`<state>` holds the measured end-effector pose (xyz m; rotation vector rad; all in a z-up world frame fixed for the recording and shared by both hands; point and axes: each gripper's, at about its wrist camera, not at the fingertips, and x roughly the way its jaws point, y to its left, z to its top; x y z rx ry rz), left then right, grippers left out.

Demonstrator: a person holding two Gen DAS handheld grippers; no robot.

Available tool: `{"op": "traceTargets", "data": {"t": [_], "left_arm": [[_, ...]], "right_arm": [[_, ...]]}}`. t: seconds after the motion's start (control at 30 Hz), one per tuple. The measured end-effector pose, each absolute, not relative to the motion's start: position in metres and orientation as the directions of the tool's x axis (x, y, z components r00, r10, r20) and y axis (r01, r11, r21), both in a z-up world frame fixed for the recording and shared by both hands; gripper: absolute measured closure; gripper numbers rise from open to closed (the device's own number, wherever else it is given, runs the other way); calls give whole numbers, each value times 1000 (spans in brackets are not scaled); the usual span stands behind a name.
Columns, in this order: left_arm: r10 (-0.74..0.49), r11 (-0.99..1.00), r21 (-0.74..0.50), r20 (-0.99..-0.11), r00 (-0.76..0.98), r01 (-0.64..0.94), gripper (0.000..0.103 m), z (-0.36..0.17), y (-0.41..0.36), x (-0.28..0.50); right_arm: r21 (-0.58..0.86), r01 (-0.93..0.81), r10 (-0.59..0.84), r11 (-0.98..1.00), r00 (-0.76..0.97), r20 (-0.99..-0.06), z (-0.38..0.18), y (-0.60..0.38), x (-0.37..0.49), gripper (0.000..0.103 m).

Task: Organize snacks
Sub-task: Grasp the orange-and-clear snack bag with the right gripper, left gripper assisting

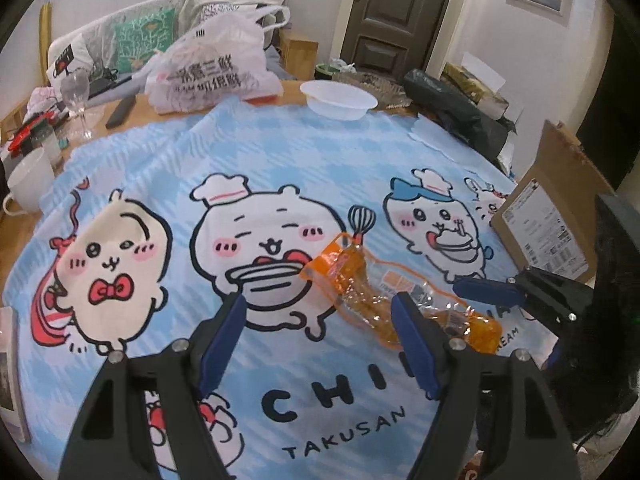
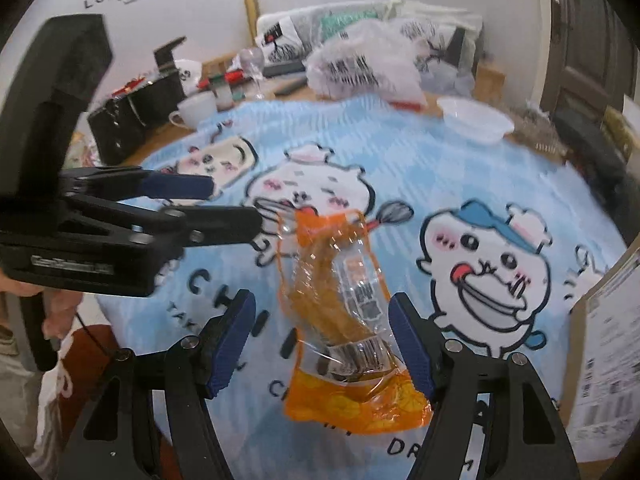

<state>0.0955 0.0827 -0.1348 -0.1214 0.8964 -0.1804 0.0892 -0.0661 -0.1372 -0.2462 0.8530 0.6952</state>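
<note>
While you hold both grippers over the cloth (image 1: 280, 152), take the snack bag (image 2: 344, 312) as your landmark and read across from its left. Far left of the bag, off the cloth, stands a mug (image 1: 28, 188); behind it, at the table's back edge, sit a plastic bag (image 1: 212, 68) and a white bowl (image 1: 340, 100).

Your left gripper (image 1: 320, 320) is spread, with only cloth between its pads; its right finger (image 1: 412, 340) overlaps the bag in the left wrist view, and contact cannot be judged.

The bag lies flat on the cloth: 1 clear pouch with orange ends and brownish strips inside. It looks light, crinkly and slippery, and likely limp, so a pinch at 1 end would probably let it droop or slide.

Your right gripper (image 2: 322, 340) is also spread, straddling the bag's near half, pads clear of the film. Closing across that half, where the contents give bulk, seems the safer hold.

Right of the bag stands a cardboard box (image 1: 556, 208), plausibly where the snack belongs.
</note>
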Motion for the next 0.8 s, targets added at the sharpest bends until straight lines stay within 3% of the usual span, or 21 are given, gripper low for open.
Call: {"op": "traceTargets", "data": {"t": [0.13, 0.27, 0.53, 0.63, 0.7, 0.8], "left_arm": [[-218, 975, -195, -775, 594, 103, 31, -146, 83, 102], [-227, 973, -204, -785, 577, 106, 31, -154, 80, 108], [-248, 968, -218, -792, 559, 120, 31, -161, 72, 113], [-253, 967, -221, -791, 557, 125, 31, -161, 69, 113], [-255, 967, -222, -790, 557, 128, 31, -160, 68, 112], [-259, 966, -225, -787, 560, 131, 31, -157, 66, 111]], "right_arm": [[55, -648, 432, 760, 440, -788, -153, -66, 98, 24], [61, -650, 424, 758, 419, -803, -163, -68, 108, 20], [-27, -711, 393, 703, 420, -818, -167, -56, 101, 19], [-25, -711, 394, 703, 418, -818, -167, -55, 100, 24], [-27, -703, 394, 710, 429, -813, -165, -58, 101, 42], [-34, -699, 383, 714, 432, -816, -163, -59, 101, 42]]}}
